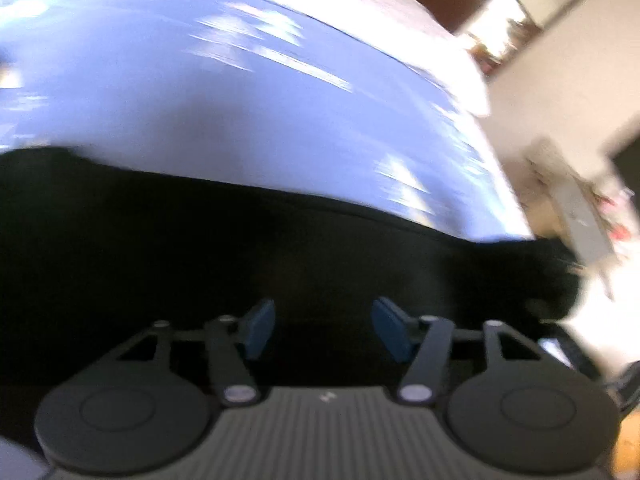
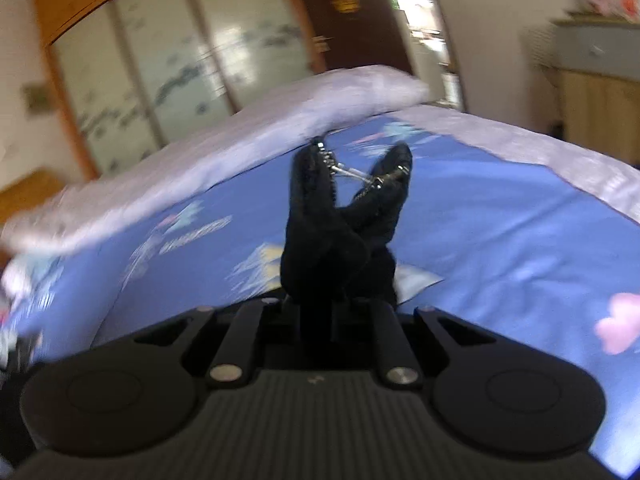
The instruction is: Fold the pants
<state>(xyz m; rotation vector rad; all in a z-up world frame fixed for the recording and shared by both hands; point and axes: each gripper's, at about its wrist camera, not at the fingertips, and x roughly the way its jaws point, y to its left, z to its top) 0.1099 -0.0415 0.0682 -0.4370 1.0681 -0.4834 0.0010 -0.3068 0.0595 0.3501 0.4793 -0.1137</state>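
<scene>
Black pants [image 1: 248, 248] lie across a blue patterned bed sheet [image 1: 200, 92] and fill the lower half of the blurred left wrist view. My left gripper [image 1: 323, 326] is open just above the black fabric, its blue pads [image 1: 260, 326] apart and empty. In the right wrist view my right gripper [image 2: 320, 308] is shut on a bunched piece of the black pants [image 2: 344, 220], which stands up from between the fingers. A metal zipper [image 2: 352, 174] shows at the top of that bunch. The right fingertips are hidden by the cloth.
The bed sheet [image 2: 500, 220] is blue with printed motifs, and a pale lilac quilt [image 2: 224, 148] is piled along the far side. A wardrobe with glass sliding doors [image 2: 180, 60] stands behind the bed. A wooden cabinet [image 2: 596, 104] stands at the right.
</scene>
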